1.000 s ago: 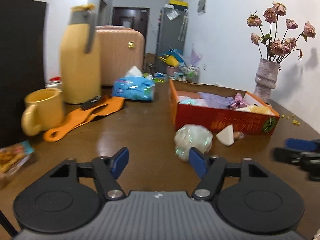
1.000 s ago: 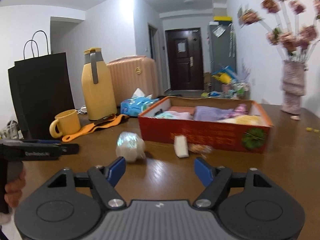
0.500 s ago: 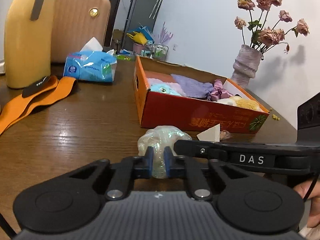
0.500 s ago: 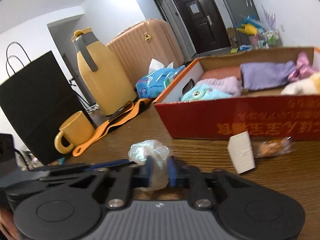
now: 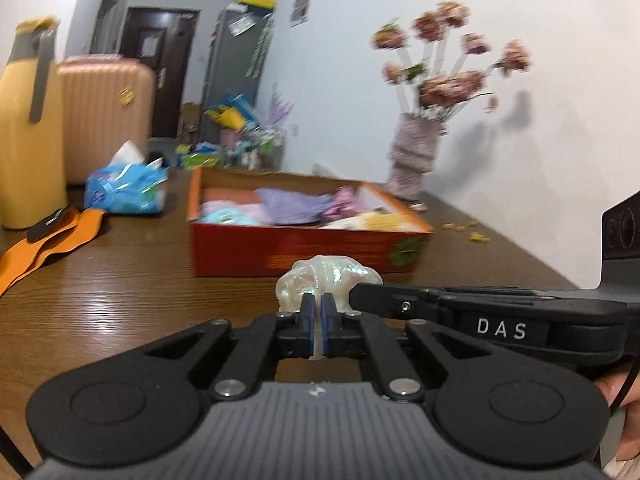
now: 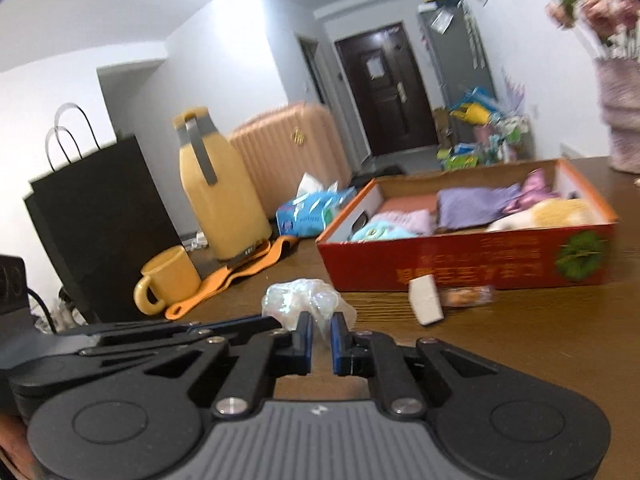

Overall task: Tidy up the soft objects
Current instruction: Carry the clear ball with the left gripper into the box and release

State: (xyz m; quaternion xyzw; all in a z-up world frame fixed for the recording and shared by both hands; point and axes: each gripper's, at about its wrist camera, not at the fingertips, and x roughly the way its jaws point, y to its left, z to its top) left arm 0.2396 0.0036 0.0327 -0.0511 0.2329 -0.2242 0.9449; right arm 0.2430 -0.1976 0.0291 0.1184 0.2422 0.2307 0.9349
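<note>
left claw (image 5: 318, 322): we pinch the iridescent pouch (image 5: 328, 280) tight
right claw (image 6: 321, 338): we grip the same pouch (image 6: 304, 304), blue pads narrow
pouch: above the table (image 5: 120, 292), before the red box (image 5: 304, 250)

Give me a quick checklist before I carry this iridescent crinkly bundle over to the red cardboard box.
1. Left gripper clamped on the iridescent crinkly plastic bundle: ok.
2. Right gripper pinching the same bundle: ok, though its jaws show a wider gap.
3. Bundle clear of the wooden table: cannot tell.
4. Red cardboard box open on top: ok.
5. Free space inside the box: cannot tell; folded cloths cover most of it.
6. White wedge-shaped sponge outside the box: not ok.
</note>
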